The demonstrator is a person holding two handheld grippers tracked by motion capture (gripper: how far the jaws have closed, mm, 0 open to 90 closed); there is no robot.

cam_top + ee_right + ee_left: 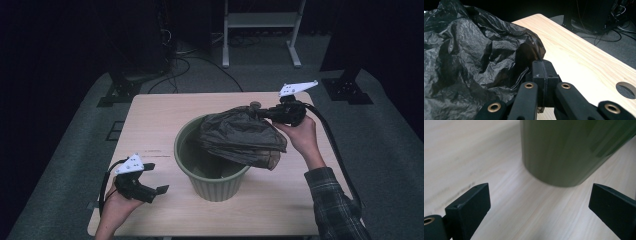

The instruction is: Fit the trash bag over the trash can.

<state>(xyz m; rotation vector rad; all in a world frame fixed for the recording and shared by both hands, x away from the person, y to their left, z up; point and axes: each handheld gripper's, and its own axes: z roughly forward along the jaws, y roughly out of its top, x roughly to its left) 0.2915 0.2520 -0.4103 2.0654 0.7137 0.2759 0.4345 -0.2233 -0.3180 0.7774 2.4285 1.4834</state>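
Note:
A green bin (212,172) stands in the middle of the wooden table (150,120). A crumpled black plastic bag (240,137) hangs over the bin's right rim and opening. My right gripper (260,113) holds the bag's upper edge, jaws shut on the plastic; in the right gripper view the bag (469,57) spreads left of the closed gripper (543,72). My left gripper (159,179) rests near the table's front left, open, pointing at the bin's lower wall (571,150) with nothing between its fingers (471,205).
A round hole (626,89) is cut in the tabletop near the right gripper. Beyond the table are grey floor, black stand bases (117,90), cables and a white frame (260,30). Bare tabletop lies left of the bin.

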